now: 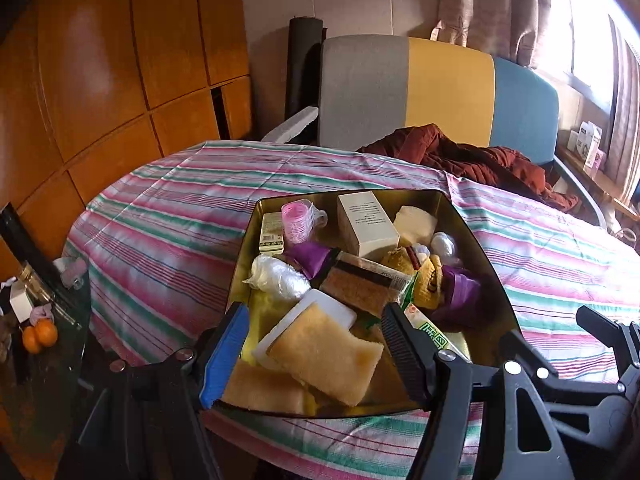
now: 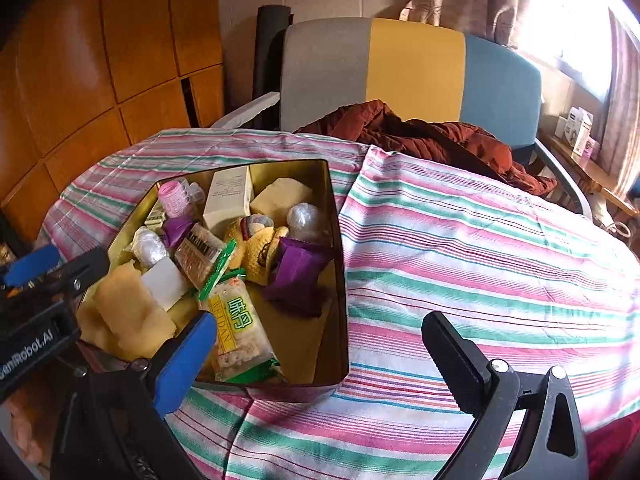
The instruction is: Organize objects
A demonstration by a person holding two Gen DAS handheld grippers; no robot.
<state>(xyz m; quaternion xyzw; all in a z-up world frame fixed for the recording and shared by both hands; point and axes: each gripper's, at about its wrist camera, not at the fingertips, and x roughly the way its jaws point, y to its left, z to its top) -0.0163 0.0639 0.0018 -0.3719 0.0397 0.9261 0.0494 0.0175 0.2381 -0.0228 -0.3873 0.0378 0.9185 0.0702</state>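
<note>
Both grippers hang over the near end of the striped tablecloth [image 2: 480,248], and everything loose sits packed inside the gold tin [image 1: 472,224]. The left gripper [image 1: 316,354] hovers at the tin's six o'clock edge, fingers spread wide with nothing between them, straddling the yellow sponge [image 1: 324,354] that lies slanted over a white block [image 1: 320,304]. The right gripper [image 2: 320,352] sits out toward the tin's four o'clock corner, fingers spread wide too, empty, with its blue finger [image 2: 184,356] just over the near rim beside the green-labelled cracker packet [image 2: 240,332] and its black finger above bare cloth. Inside the tin, going round: a pink ribbed cup [image 1: 298,216] at eleven o'clock, a cream carton [image 1: 366,224] at twelve, a clear-wrapped ball [image 1: 444,246] at two, a purple wrapper [image 1: 460,292] at four, a knitted yellow toy [image 1: 428,280] near the middle, and a crumpled plastic bundle [image 1: 276,276] at nine. The cloth around the tin carries nothing loose that I can see. So this reads two ways: the tin's contents are gathered and the sorting is done, or they are waiting to be lifted out and laid on the cloth. Either way, any move here calls for care with a heap that overlaps and could shift.
</note>
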